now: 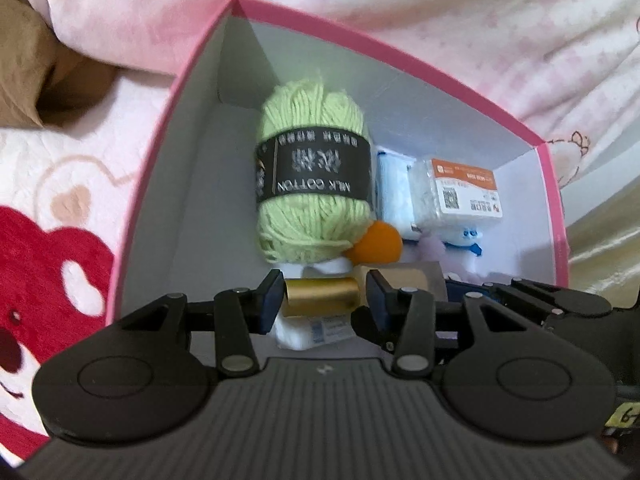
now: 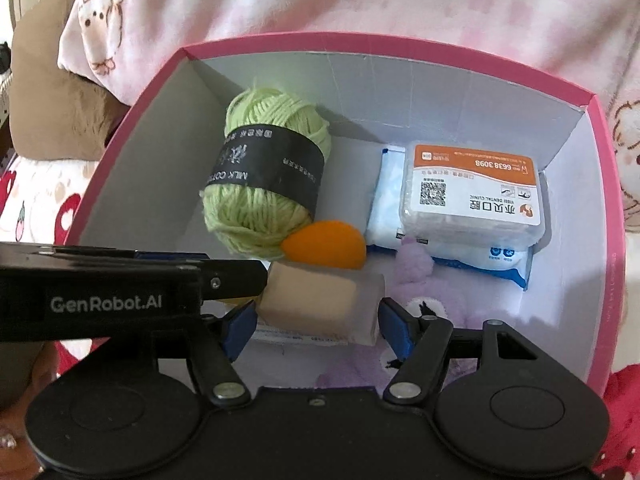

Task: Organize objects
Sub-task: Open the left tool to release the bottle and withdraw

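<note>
Here the pink box [image 2: 600, 240] sits on a bed and already holds the yarn [image 2: 256, 184], a wipes pack [image 2: 460, 258] with a floss box [image 2: 472, 196] on top, a purple plush [image 2: 424, 280] and an orange ball [image 2: 326, 248].

The left gripper [image 1: 324, 294] has its fingers narrow around a gold tube [image 1: 322, 298], low in the near part of the box. The right gripper [image 2: 318, 316] has its fingers on both sides of a beige block [image 2: 316, 300]; if they really press it, I cannot tell.

Both grippers are very close together, so I think they can knock each other, or push the ball and make it roll. The soft bed can also let the box tip.

The yarn band reads "MILK COTTON". The floss box shows "6638 3098" and "DENTAL CLINIC". The left gripper body reads "GenRobot.AI".
</note>
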`<action>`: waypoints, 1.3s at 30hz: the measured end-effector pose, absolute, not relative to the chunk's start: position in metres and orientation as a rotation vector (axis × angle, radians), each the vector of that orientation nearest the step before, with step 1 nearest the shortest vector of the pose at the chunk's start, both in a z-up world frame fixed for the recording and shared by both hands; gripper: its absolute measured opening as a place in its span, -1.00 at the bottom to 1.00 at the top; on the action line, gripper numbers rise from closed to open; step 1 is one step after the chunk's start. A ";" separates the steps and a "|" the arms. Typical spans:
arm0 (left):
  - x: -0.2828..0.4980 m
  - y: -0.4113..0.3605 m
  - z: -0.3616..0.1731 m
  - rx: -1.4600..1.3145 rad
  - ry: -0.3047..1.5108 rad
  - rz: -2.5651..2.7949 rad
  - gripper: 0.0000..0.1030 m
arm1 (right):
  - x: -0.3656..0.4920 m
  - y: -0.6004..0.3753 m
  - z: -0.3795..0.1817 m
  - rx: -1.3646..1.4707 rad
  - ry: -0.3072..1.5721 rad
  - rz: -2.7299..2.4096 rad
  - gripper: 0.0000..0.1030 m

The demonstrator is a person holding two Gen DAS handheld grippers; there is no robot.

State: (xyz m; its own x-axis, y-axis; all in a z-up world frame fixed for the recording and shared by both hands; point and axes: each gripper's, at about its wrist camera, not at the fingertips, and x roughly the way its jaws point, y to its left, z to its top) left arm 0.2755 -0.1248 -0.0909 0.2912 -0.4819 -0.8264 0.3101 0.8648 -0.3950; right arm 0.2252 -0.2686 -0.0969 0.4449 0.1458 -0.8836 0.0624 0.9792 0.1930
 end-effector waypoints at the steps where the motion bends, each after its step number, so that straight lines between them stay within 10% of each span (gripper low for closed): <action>1: 0.275 -0.124 -0.090 -0.163 1.150 -0.525 -0.14 | 0.228 -0.266 -0.101 0.218 1.108 0.055 0.39; 24: 0.207 -0.099 -0.009 0.032 1.061 -0.487 0.81 | 0.128 -0.273 -0.020 0.171 0.850 0.044 0.46; 39: 0.143 -0.044 0.061 0.075 0.988 -0.528 0.88 | 0.063 -0.253 0.027 0.162 0.821 0.009 0.54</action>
